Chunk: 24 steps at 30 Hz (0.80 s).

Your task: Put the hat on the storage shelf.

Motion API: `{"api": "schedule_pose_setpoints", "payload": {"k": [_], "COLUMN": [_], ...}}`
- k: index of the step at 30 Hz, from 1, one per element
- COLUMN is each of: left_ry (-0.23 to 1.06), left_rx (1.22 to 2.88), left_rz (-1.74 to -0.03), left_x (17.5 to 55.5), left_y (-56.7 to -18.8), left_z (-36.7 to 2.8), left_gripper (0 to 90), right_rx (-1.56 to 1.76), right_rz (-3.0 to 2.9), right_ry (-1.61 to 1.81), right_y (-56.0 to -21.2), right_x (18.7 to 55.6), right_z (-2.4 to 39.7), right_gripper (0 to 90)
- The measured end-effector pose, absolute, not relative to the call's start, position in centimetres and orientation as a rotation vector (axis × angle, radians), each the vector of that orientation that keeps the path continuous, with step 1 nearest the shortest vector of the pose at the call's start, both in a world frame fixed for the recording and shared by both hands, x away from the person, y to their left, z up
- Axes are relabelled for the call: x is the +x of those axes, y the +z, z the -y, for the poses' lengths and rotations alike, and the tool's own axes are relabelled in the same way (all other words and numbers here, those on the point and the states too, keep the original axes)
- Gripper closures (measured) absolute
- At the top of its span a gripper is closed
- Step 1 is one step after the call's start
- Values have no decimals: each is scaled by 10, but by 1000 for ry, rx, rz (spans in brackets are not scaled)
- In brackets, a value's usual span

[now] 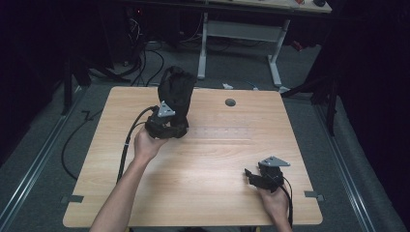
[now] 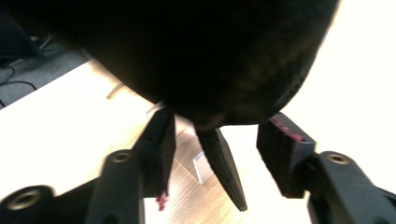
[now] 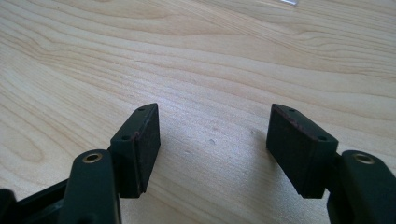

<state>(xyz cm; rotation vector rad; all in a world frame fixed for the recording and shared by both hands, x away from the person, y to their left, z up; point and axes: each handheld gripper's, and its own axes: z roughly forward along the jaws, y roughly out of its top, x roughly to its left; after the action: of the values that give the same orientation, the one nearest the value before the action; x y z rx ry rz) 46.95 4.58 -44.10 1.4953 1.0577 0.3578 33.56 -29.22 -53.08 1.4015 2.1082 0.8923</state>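
Note:
A black, soft, cloth-like bundle [image 1: 176,89] stands up at the far left of the wooden table [image 1: 217,159], right in front of my left gripper [image 1: 174,117]. In the left gripper view the bundle [image 2: 210,56] looms dark above the jaws. A narrow black flap [image 2: 224,172] of it hangs between them and touches neither pad, so my left gripper [image 2: 222,119] is open. My right gripper [image 1: 251,176] rests low near the table's front right. It [image 3: 215,116] is open over bare wood with nothing between its jaws.
A round cable hole [image 1: 230,102] sits in the table's far middle. A small pale clear piece [image 2: 201,165] lies on the wood under the left jaws. A white-legged desk [image 1: 241,31] stands behind the table. Black cables [image 1: 126,145] trail off the left edge.

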Motion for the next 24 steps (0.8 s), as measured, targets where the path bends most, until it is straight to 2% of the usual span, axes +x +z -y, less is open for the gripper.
{"api": "schedule_pose_setpoints", "payload": {"k": [7, 24], "left_ry": [309, 274], "left_rx": [1456, 1413], "left_rz": [-1130, -1176], "left_x": [468, 446], "left_y": [-439, -437], "left_z": [-53, -72], "left_gripper": [344, 311], "right_rx": [1401, 1401], "right_rz": [-2108, -2108], "right_ry": [892, 893], "right_y": [-531, -531], "right_x": [336, 336], "right_z": [292, 292], "right_gripper": [353, 353]}}
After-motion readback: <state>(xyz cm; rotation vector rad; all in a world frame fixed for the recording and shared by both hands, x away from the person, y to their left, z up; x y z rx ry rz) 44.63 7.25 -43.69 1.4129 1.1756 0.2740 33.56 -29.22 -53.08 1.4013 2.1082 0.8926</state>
